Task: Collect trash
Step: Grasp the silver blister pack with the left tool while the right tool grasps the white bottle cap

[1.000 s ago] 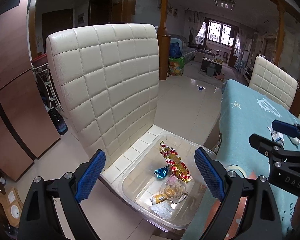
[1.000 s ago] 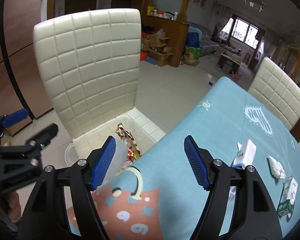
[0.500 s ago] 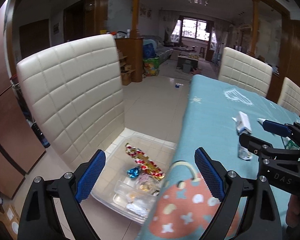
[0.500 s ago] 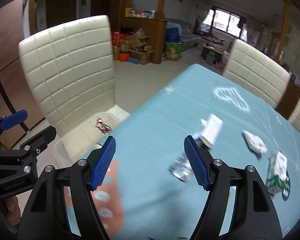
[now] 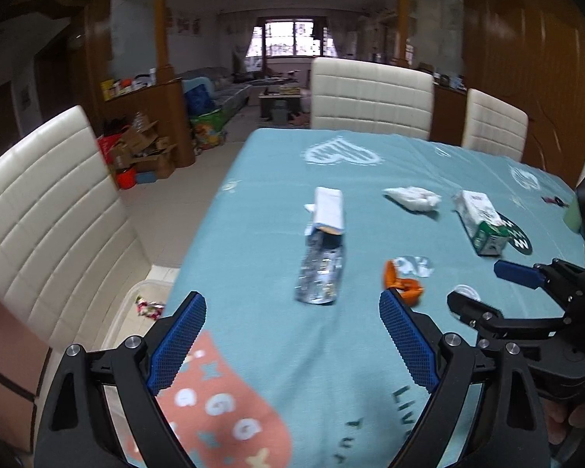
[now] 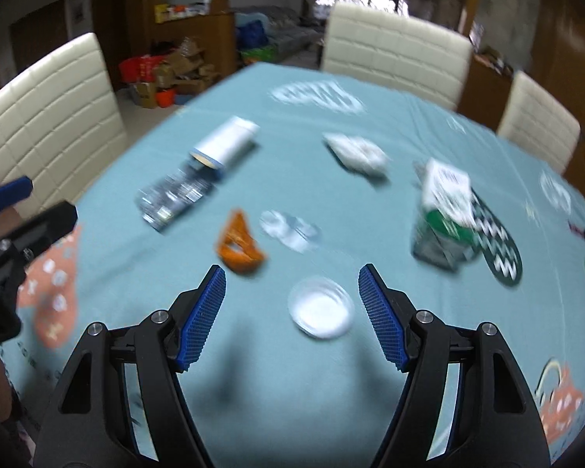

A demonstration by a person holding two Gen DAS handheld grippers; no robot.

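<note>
Left wrist view: left gripper (image 5: 292, 335) wide open, holding nothing, over table (image 5: 277, 210) w/ teal cloth. Flattened plastic bottle (image 5: 320, 273) lies mid-table; clear bin (image 5: 136, 304) sits off table's left edge.

Right wrist view: right gripper (image 6: 292, 312) open, empty, above small clear lid (image 6: 320, 312) near front edge; orange wrapper (image 6: 240, 247) just left of it.

We carry two matching grippers. The left gripper (image 5: 292, 335) has black angular plastic arms with triangular cut-outs, silver round screw heads at the joints, and two long blue pads (image 5: 177, 345) with a fine ribbed grid texture. The right gripper (image 6: 292, 318) is built the same: black frame, silver screws, blue ribbed pads (image 6: 202, 318). Seen from the side in the left wrist view, its black finger ends in a flat blue tip, with small silver screws along the frame.
</note>
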